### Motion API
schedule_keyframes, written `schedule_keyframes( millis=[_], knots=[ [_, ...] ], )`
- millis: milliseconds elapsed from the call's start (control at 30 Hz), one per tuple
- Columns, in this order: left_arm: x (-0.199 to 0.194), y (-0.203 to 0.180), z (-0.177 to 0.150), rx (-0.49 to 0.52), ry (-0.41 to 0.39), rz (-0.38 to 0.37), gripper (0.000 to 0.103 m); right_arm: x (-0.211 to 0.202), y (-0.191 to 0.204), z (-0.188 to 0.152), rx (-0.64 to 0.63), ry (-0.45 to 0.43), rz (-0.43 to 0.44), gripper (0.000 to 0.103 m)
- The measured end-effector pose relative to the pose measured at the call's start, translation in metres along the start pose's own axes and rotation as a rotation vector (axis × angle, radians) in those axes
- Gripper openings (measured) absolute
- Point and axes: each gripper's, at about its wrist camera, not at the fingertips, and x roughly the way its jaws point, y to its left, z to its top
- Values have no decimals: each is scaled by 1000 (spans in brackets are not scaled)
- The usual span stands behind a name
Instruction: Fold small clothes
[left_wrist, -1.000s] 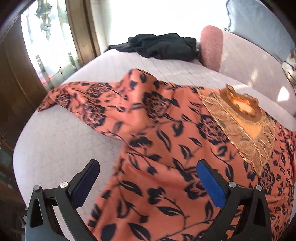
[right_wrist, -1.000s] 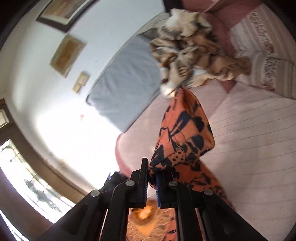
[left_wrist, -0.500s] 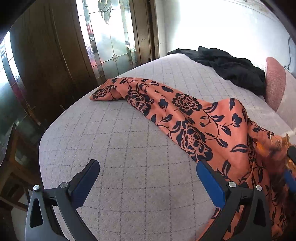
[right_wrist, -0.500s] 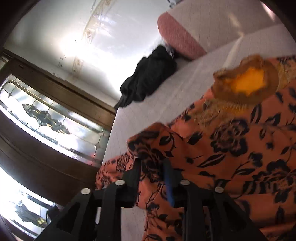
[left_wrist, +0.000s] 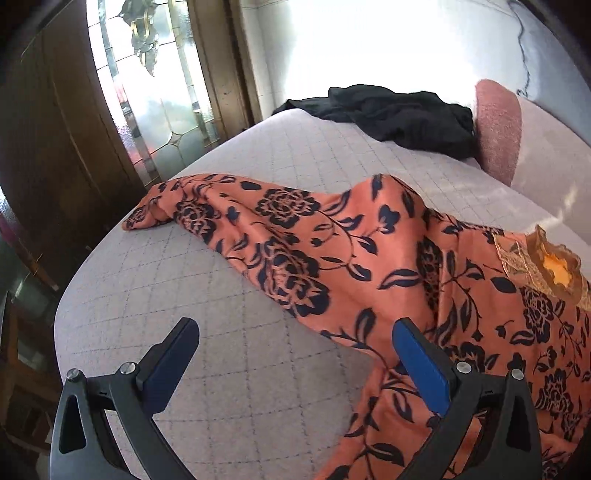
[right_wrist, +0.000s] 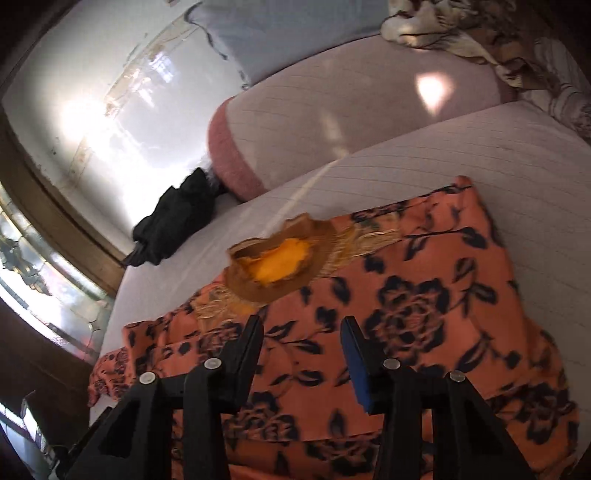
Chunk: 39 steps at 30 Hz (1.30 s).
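Orange garment (left_wrist: 369, 266) with dark, perhaps navy, floral print; pale grid-quilted bed (left_wrist: 229, 332); black cloth (left_wrist: 399, 114).

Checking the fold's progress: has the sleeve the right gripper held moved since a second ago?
Yes. The sleeve, then lifted toward the striped bolster, now lies flat on the garment; the right gripper is empty, jaws closing.

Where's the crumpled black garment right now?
The crumpled black garment lies at the bed's far end against the pink bolster, beyond the orange floral dress; far left in the right wrist view.

orange floral garment (left_wrist: 369, 266), spread rumpled on bed
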Motion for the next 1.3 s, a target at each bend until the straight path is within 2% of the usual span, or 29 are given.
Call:
schedule_keyframes(
  millis=[33,67,100,133,167,233,300,367,400,467,600,767,833,867,900,967,1000,1033,1067,1100,1133,1200,1300],
  knots=[
    [4,-11,-2,38,13,5,103,7,-16,3,4,20,-59,46],
    [10,-23,-4,80,37,10,103,17,-32,4,-1,76,-113,46],
    [18,-32,-7,116,72,18,103,32,-46,4,-15,182,-161,41],
    [28,-40,-11,143,111,35,103,34,-53,4,-37,202,-154,35],
    [32,-42,-13,148,124,44,103,25,-55,7,-59,180,-131,35],
    [27,-34,-6,106,113,15,103,10,-52,14,-88,181,-126,38],
    [17,-19,3,61,82,-22,103,-11,-52,18,-98,135,-55,38],
    [11,6,12,-16,68,-43,103,-27,-52,16,-115,114,7,39],
    [9,23,17,-70,66,-61,103,-35,-55,13,-118,105,31,52],
    [11,60,24,-166,55,-59,103,-50,-64,8,-117,79,67,67],
    [37,141,44,-360,68,17,103,-47,-62,6,-98,115,122,67],
    [93,212,85,-498,147,-47,103,-26,-38,2,-165,142,155,67],
    [114,230,95,-565,167,-118,103,-24,-31,0,-196,141,156,67],
    [126,235,98,-601,177,-166,100,-24,-28,-1,-214,134,149,67],
    [136,237,99,-633,192,-206,88,-24,-26,-1,-227,123,139,67],
    [159,233,100,-678,242,-288,72,-22,-26,0,-228,114,134,67],
    [169,228,100,-685,257,-289,67,-21,-27,1,-222,117,136,67],
    [168,223,102,-677,228,-248,65,-19,-28,1,-217,117,133,67],
    [166,217,105,-661,194,-219,53,-18,-28,2,-216,114,127,67],
    [168,212,108,-643,181,-227,27,-16,-28,2,-220,113,121,67],
    [174,209,109,-634,195,-243,14,-15,-28,2,-225,112,115,67],
    [178,207,108,-650,201,-243,8,-14,-28,3,-232,107,105,67],
    [155,201,117,-591,135,-208,6,-17,-30,7,-224,89,107,67]
  ],
)
